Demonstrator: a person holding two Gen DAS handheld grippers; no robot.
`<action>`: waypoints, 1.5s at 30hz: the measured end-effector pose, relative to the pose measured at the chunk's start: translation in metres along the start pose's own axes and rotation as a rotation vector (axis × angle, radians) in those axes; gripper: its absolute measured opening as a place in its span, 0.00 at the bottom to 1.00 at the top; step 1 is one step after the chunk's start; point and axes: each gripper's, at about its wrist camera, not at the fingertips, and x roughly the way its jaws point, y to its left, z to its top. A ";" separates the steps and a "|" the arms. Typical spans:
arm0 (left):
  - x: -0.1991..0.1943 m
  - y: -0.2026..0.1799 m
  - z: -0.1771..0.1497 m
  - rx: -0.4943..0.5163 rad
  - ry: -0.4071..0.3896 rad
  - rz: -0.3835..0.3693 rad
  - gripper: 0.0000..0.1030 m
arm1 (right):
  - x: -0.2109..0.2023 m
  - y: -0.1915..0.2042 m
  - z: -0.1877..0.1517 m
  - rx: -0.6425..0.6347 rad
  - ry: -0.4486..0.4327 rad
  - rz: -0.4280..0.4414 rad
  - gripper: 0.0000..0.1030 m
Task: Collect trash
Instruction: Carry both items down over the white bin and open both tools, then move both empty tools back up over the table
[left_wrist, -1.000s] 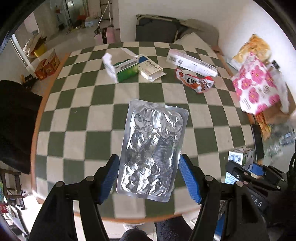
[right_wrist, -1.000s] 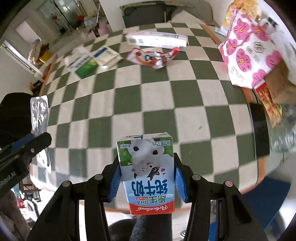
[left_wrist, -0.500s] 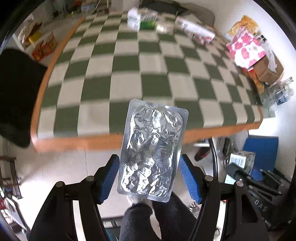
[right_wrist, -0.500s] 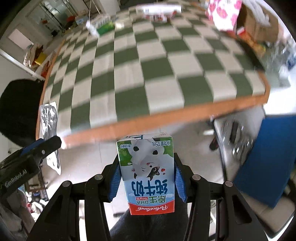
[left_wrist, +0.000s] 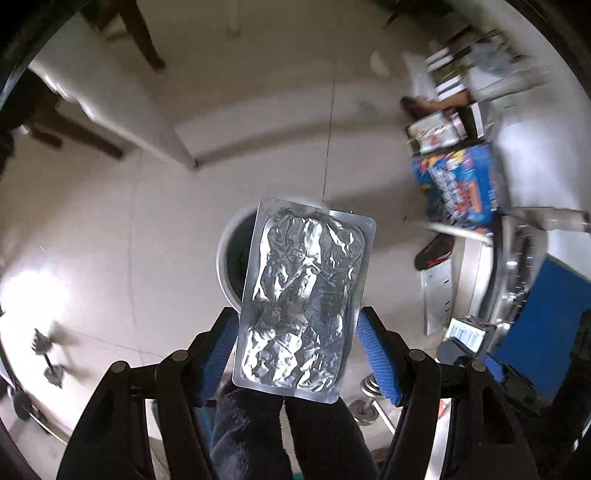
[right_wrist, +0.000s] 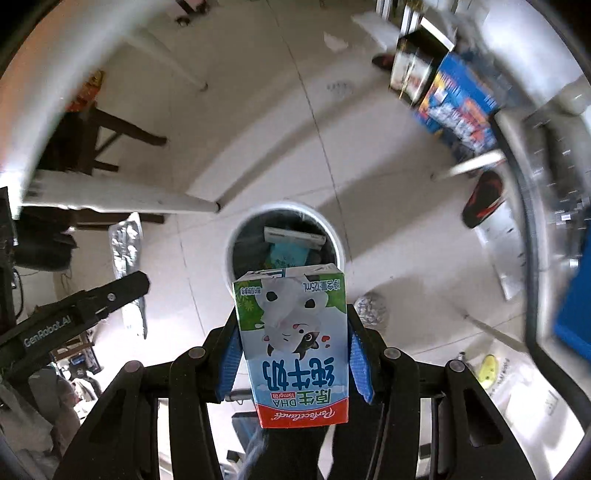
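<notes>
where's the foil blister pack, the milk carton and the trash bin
foil blister pack (left_wrist: 306, 295): left wrist view, middle of its crinkled foil face
milk carton (right_wrist: 295, 343): right wrist view, its printed front face
trash bin (right_wrist: 332, 230): right wrist view, right side of its white rim

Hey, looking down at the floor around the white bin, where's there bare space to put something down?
Bare tile lies left of the white bin, between it and the dark chair legs, and beyond it toward the white panel edge. The right is crowded: blue box, shoe, a small ball. The bin already holds boxes.
</notes>
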 end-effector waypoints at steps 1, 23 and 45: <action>0.026 0.006 0.004 -0.016 0.030 -0.020 0.62 | 0.021 -0.003 0.002 0.000 0.012 0.001 0.51; 0.061 0.058 -0.022 0.021 -0.082 0.250 0.99 | 0.147 -0.018 -0.004 -0.128 0.049 -0.138 0.99; -0.165 0.019 -0.108 0.063 -0.136 0.195 0.99 | -0.121 0.044 -0.059 -0.162 -0.053 -0.144 0.99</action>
